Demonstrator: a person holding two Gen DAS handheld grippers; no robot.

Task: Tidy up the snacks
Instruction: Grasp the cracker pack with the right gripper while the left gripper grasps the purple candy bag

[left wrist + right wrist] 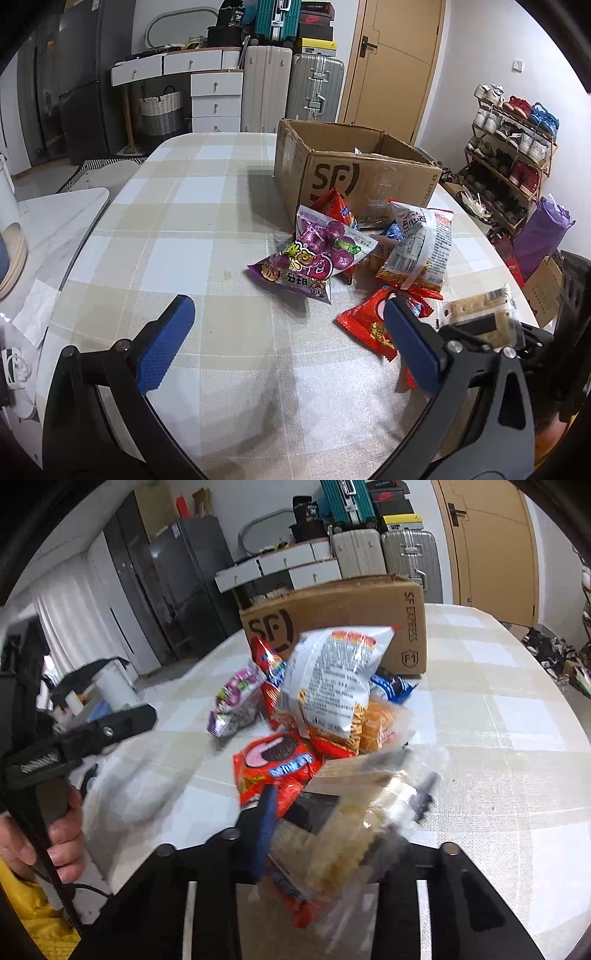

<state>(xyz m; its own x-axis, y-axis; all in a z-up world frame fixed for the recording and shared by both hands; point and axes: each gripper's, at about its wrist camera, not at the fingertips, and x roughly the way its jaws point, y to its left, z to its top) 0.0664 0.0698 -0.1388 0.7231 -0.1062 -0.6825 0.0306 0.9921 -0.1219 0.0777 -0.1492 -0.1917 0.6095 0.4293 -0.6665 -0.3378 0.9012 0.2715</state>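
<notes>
A heap of snack bags lies on the checked tablecloth point(192, 229) in front of an open cardboard box point(351, 173) point(343, 609). The heap holds a purple candy bag point(314, 258) point(236, 701), a white and orange noodle-snack bag point(417, 251) point(328, 679) and a red cookie pack point(365, 325) point(273, 764). My right gripper point(345, 808) is shut on a clear cracker pack point(340, 812) point(476, 304) at the near edge of the heap, with its blue pads on both sides. My left gripper point(290, 332) hovers open over bare cloth left of the heap, holding nothing.
A white side table point(55, 221) with paper stands off the table's left edge. A shoe rack point(509, 147) and bags stand beyond the right edge. Suitcases point(314, 88) and drawers line the back wall. A hand point(55, 838) grips the left tool's handle.
</notes>
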